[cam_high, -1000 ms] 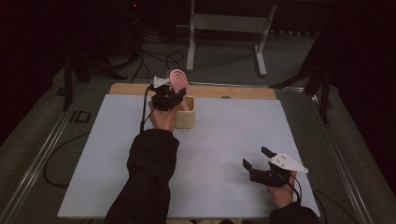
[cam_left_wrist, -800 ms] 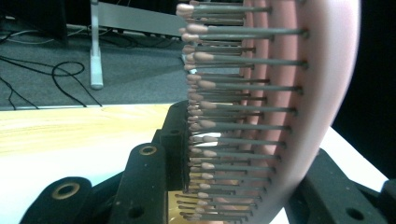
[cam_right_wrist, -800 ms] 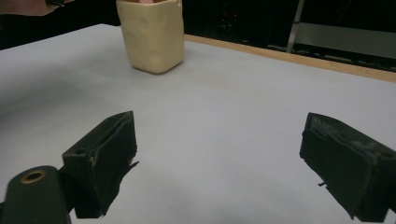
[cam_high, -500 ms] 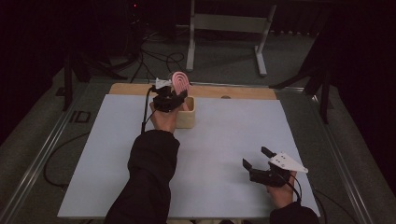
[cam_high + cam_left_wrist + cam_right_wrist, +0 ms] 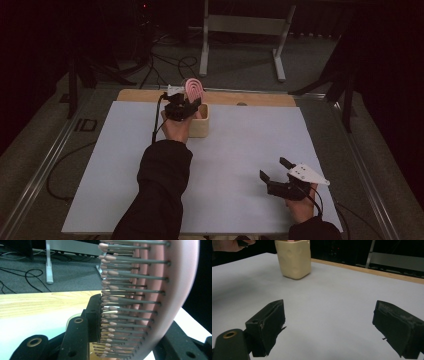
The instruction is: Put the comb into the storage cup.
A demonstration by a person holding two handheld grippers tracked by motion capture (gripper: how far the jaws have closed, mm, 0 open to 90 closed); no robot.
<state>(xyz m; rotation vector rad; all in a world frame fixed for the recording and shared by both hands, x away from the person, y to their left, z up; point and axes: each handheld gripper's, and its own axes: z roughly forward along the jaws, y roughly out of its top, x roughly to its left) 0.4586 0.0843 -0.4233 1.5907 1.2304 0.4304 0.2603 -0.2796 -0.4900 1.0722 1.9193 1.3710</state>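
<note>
Pink hairbrush (image 5: 194,91) sits clamped in my left gripper (image 5: 183,106), held above the cream-coloured cup (image 5: 202,125) that stands near the far edge of the white surface (image 5: 240,150). In the high view the brush head rises upright over the cup's rim, its striped face turned toward me, and my left hand (image 5: 176,127) lies just beside the cup's near-left wall. In the left gripper view the hairbrush (image 5: 150,300) stands tall between the black jaws, rows of grey bristles with pink tips running sideways from its pink pad; one jaw presses against the bristle tips, the other braces the back of the head. Whether the handle's lower end touches the inside of the cup I cannot tell.

My right gripper (image 5: 280,172) rests low over the near right part of the surface, well apart from the cup, with its jaws spread wide and nothing between them. The right gripper view shows both black jaws (image 5: 329,325) parted over bare white surface, with the cup (image 5: 293,258) farther off and a wooden strip (image 5: 367,271) along the far edge.
</note>
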